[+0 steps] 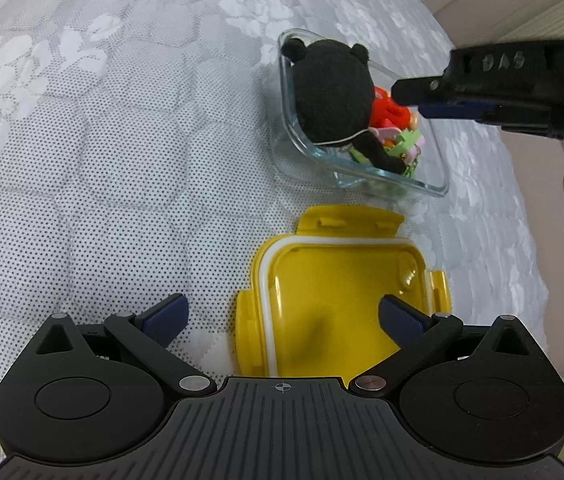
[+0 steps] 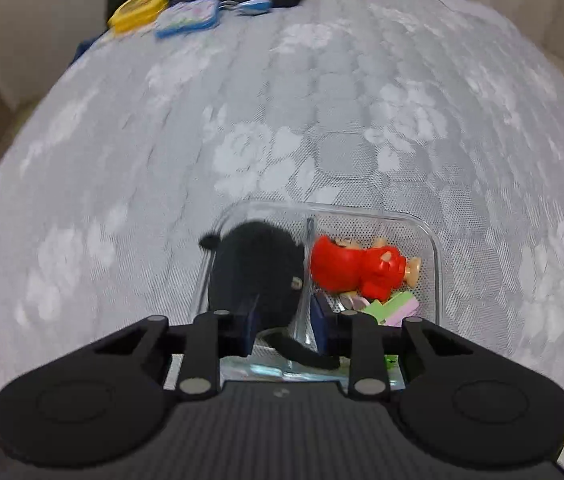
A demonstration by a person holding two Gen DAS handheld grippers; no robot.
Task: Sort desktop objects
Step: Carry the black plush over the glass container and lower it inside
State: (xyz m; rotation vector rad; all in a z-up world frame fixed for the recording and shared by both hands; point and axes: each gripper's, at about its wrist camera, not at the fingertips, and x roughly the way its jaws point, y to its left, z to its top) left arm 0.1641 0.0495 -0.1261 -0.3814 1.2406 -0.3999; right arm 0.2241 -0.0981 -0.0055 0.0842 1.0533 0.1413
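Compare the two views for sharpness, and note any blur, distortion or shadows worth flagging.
Left wrist view: mostly sharp; the yellow lid is crisp with a soft shadow on it, the right gripper slightly smeared, and fisheye bending curves the mattress. Right wrist view: softer overall, the black plush blurred, far clutter indistinct; the glass container shows little glare.

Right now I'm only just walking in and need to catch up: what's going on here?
A person is sorting toys into a clear glass container on a quilted surface. The right gripper hangs over it, above the black plush toy and red figure inside. The left gripper is open over the yellow lid.
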